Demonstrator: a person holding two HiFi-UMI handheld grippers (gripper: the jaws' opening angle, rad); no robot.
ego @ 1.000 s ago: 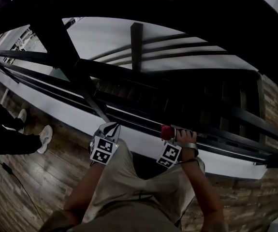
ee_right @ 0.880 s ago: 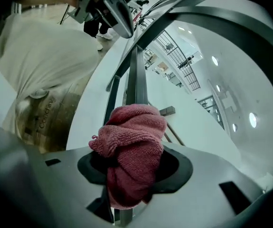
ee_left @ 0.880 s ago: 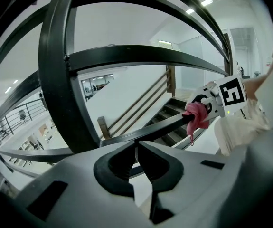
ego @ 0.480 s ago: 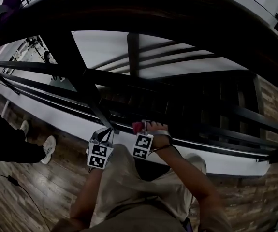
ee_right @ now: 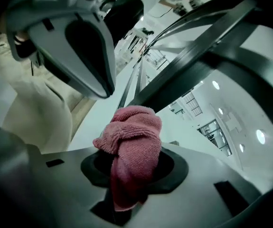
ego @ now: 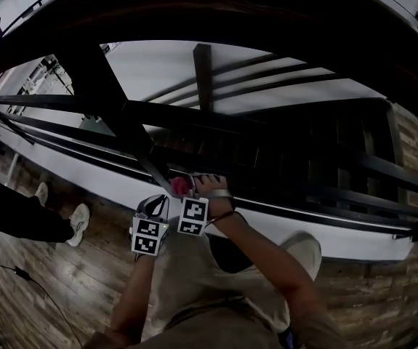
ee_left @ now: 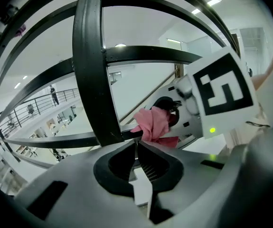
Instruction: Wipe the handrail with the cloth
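the head view looks steeply down from above the black railing (ego: 114, 100), well back from the cloth (ego: 180, 186). the left gripper view faces a railing post (ee_left: 91, 65) close up and shares that cloth; the right gripper view looks out right over it.

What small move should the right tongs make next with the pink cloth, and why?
Probably sweep toward the person's right along the black metal rail. The right tongs, whose jaws have just been closing, grip the bunched pink terry cloth beside the black upright post. The shut, empty left tongs sit close by, leaving little room further left.
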